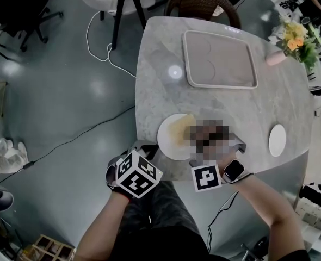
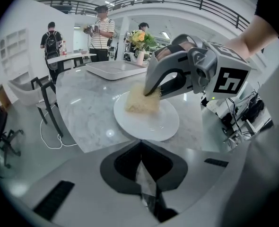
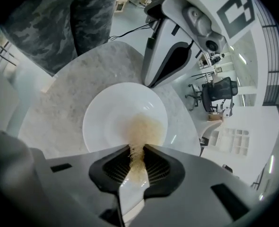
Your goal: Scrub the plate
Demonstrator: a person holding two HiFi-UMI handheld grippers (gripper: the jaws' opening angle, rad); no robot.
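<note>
Glossy grey floor; marble table; wicker chair — black office chair.

White plate at the table's near edge, and the table itself is pale grey marble with faint mottled veining. The sponge on the plate reads straw-yellow and fibrous. The right gripper has a light grey shell and black ribbed pads. The left gripper is the same grey and black, its cube patterned in black-and-white square markers. Toward the far edge sits a beige-grey tray. By the far right corner there's a pink object and yellow-orange flowers. Small white dish at the right edge. Grey-green camouflage trousers.
</note>
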